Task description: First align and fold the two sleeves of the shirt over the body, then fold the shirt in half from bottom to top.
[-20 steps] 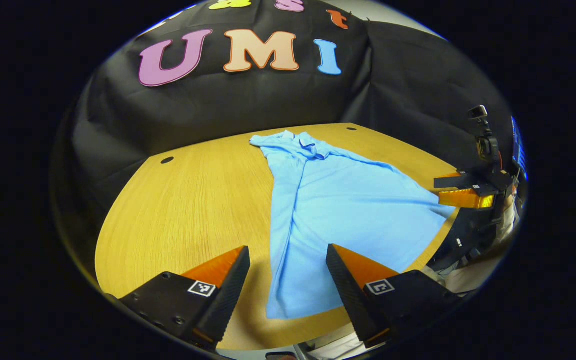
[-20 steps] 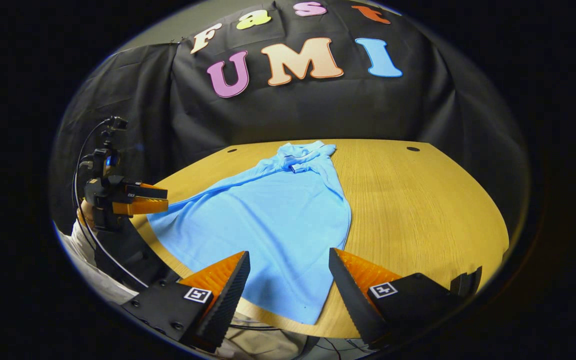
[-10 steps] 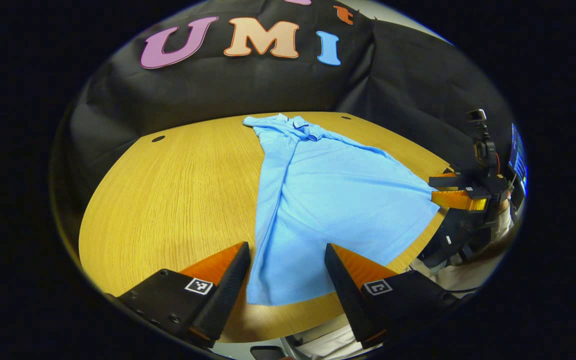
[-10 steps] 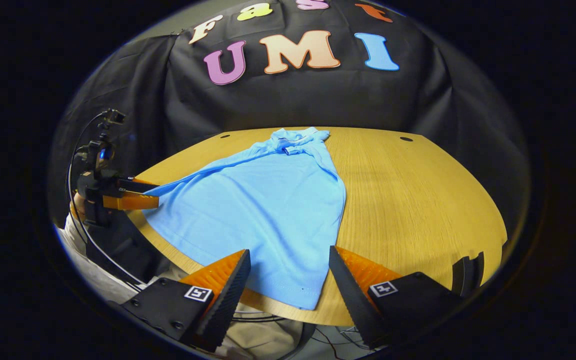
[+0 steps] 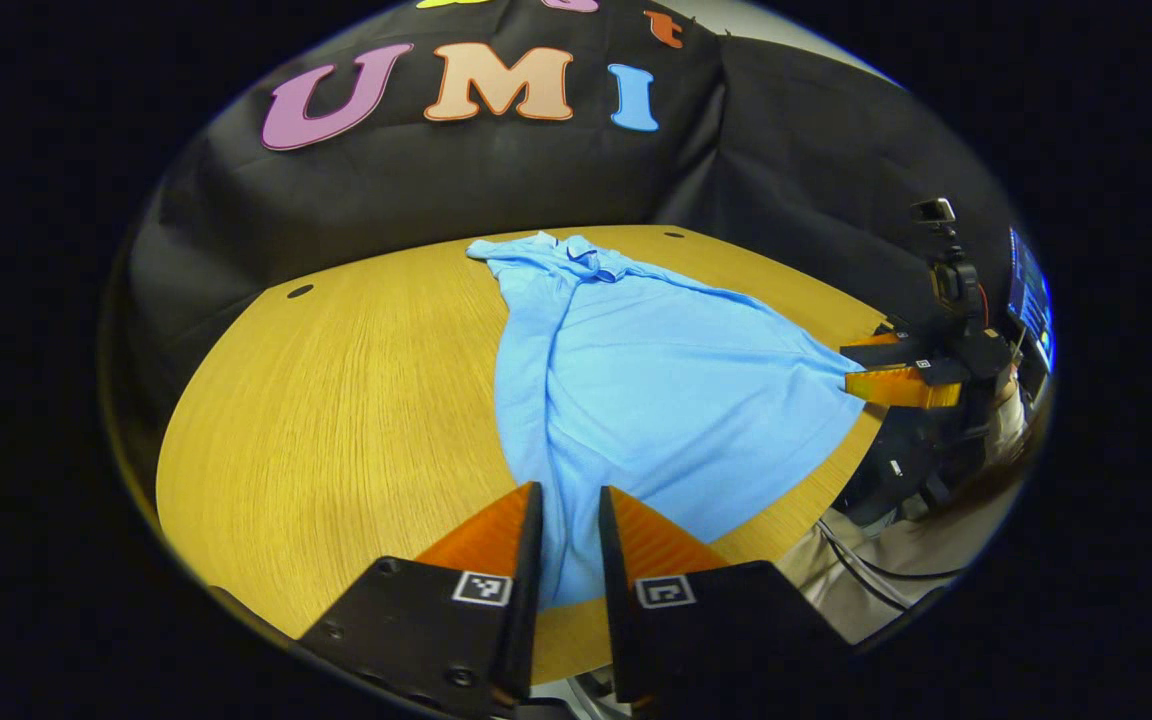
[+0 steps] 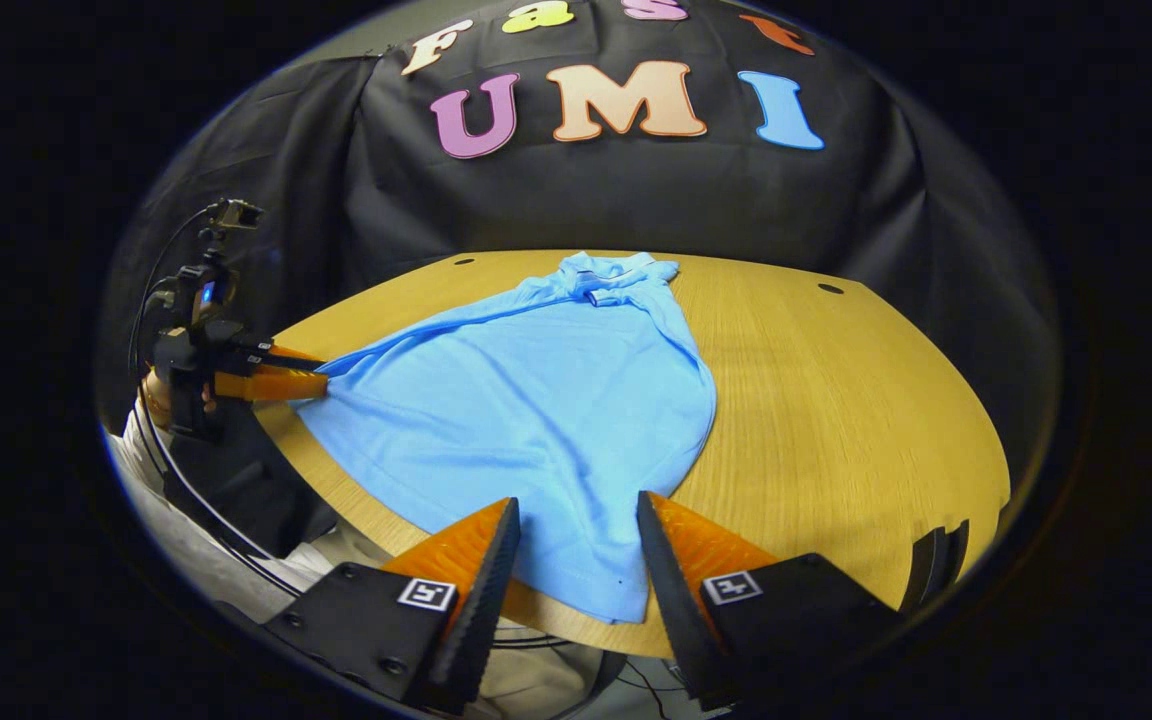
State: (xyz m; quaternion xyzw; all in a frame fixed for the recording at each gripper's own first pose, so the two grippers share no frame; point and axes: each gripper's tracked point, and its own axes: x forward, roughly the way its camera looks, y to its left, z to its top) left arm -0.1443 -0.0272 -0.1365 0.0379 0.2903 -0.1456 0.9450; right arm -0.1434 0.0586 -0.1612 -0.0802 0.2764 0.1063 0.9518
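At the near edge of the wooden table, the bottom hem of the light blue shirt is found between the fingers of the left gripper, which are drawn in to a narrow gap with the cloth gathered into a ridge between them; whether both fingers press on it cannot be told. In the right gripper view, the right gripper is seen half closed over the other bottom corner of the shirt, a gap being left on each side of the cloth. The left gripper is seen there too, at the shirt's left corner, where the fabric is pulled to a point. Farther off, the body is spread flat, and the collar is laid at the far side, near the booth wall.
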